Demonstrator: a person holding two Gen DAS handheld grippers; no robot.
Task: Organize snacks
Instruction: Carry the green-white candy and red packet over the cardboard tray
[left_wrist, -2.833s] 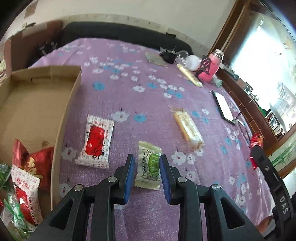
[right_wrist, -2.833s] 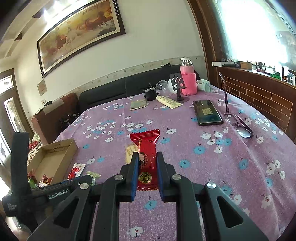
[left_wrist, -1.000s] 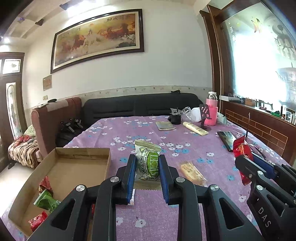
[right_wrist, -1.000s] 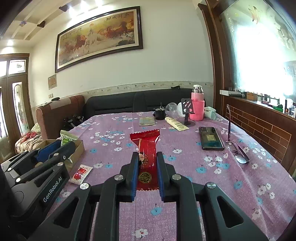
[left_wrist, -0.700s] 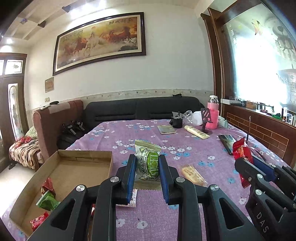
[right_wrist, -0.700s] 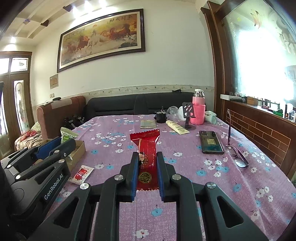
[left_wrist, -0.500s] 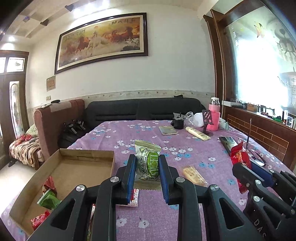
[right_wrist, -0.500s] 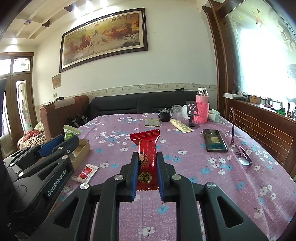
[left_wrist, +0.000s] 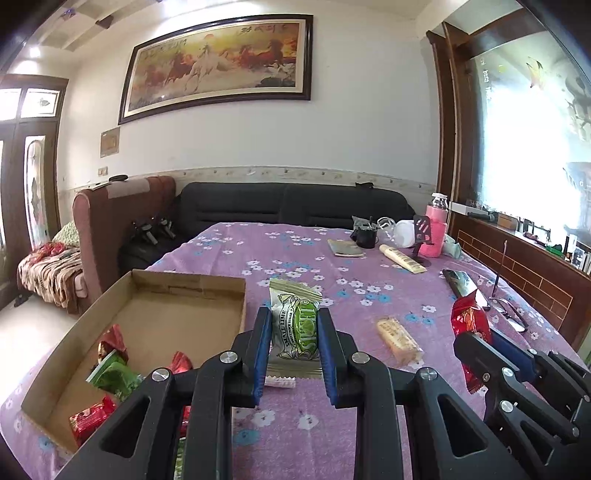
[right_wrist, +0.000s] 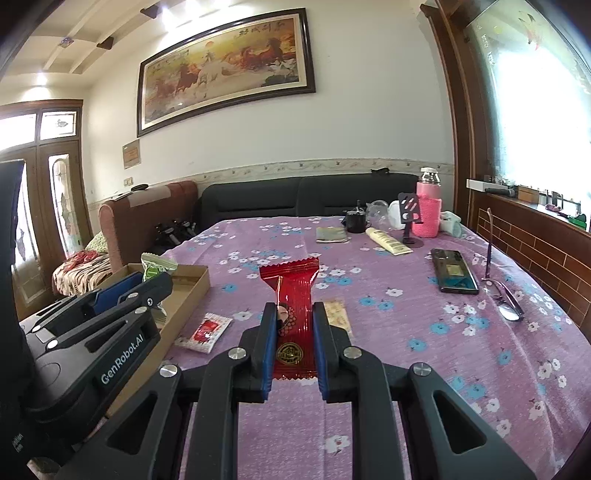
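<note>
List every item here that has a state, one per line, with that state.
left gripper: shut on green snack packet
right gripper: shut on red snack packet
cardboard box: open, partly filled
tan snack bar: lying on tablecloth

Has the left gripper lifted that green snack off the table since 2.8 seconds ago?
Yes. The left gripper has raised the green snack off the purple tablecloth; it now hangs upright beside the cardboard box, no longer lying flat.

cardboard box (left_wrist: 110, 299): matt paper | tablecloth (right_wrist: 406, 314): soft cloth | red snack packet (right_wrist: 293, 295): glossy plastic
</note>
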